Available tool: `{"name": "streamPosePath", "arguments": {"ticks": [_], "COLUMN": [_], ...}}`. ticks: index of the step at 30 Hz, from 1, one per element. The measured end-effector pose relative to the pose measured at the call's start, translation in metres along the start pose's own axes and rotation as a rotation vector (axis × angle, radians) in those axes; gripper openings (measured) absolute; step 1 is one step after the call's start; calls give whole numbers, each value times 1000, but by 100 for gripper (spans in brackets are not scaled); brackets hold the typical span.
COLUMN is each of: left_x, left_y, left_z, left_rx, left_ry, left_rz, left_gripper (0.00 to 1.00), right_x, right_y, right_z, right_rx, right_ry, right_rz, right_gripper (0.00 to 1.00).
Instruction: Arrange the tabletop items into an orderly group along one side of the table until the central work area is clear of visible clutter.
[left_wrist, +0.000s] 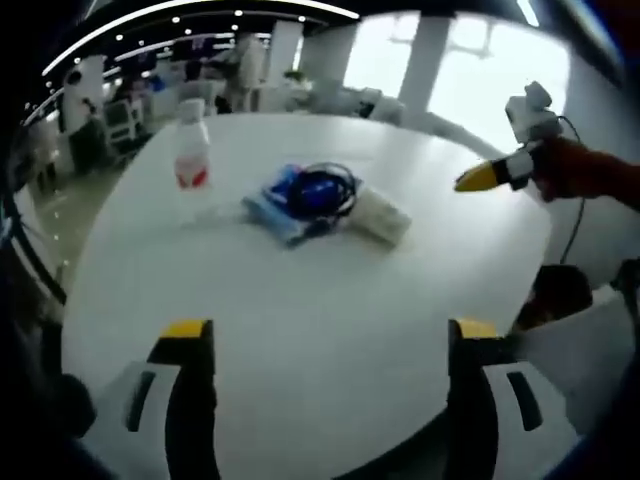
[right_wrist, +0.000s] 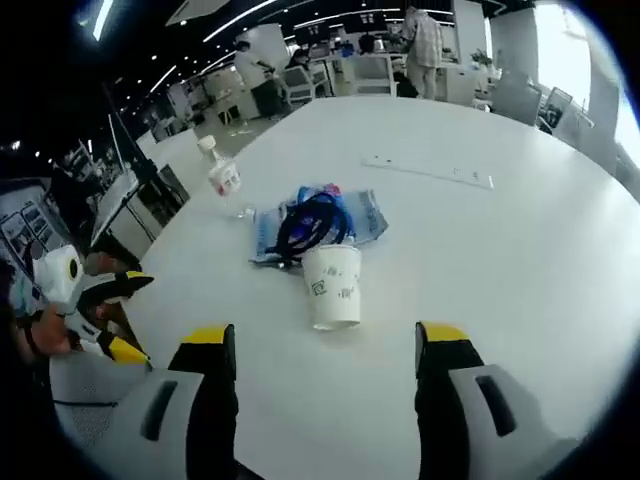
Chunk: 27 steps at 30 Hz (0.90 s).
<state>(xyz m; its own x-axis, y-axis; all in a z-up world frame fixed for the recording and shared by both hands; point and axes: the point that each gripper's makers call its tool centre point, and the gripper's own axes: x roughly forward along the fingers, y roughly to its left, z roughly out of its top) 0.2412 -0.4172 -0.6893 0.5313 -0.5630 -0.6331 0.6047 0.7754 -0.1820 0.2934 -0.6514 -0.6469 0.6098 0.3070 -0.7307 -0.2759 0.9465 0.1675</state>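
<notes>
On the round white table (left_wrist: 330, 300) lie a clear plastic bottle with a red label (left_wrist: 191, 160), a blue packet with a dark coiled cable on it (left_wrist: 305, 198), and a white paper cup on its side (left_wrist: 378, 214). My left gripper (left_wrist: 330, 345) is open above the near edge, nothing between its jaws. The right gripper (left_wrist: 480, 177) enters from the right, held by a hand. In the right gripper view my right gripper (right_wrist: 325, 350) is open just short of the cup (right_wrist: 333, 285); packet and cable (right_wrist: 315, 225) and bottle (right_wrist: 222, 177) lie beyond. The left gripper (right_wrist: 110, 300) shows at left.
A thin white strip (right_wrist: 430, 172) lies on the far part of the table (right_wrist: 500, 260). Desks, chairs and people stand in the office behind. A dark bag or seat (left_wrist: 560, 290) sits beside the table's right edge.
</notes>
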Motion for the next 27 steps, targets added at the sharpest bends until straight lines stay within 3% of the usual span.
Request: {"name": "streamPosePath", "arguments": {"ticks": [6,12,14,20,27], "left_x": [0,2,2,3,3], "left_y": [0,-2,-3,-6,-9], "left_z": [0,-4,-4,-6,-10], "left_rx": [-1,1,6,40,64], "left_ry": [1,18,22,32,46], "left_rz": [-5,-15,-21,-27,-35], "left_gripper": [94,94,94,94,94], "right_x": [14,27,37,37,70], "right_y": [-3,4,-2,20,12], "right_z": [26,38,53,65,82], "right_rx": [17,41,38,45,25], "right_ry": [0,18,6,-7,24], "right_rz": [21,32,34,46,77], "right_gripper": [72,72,71,70,71]}}
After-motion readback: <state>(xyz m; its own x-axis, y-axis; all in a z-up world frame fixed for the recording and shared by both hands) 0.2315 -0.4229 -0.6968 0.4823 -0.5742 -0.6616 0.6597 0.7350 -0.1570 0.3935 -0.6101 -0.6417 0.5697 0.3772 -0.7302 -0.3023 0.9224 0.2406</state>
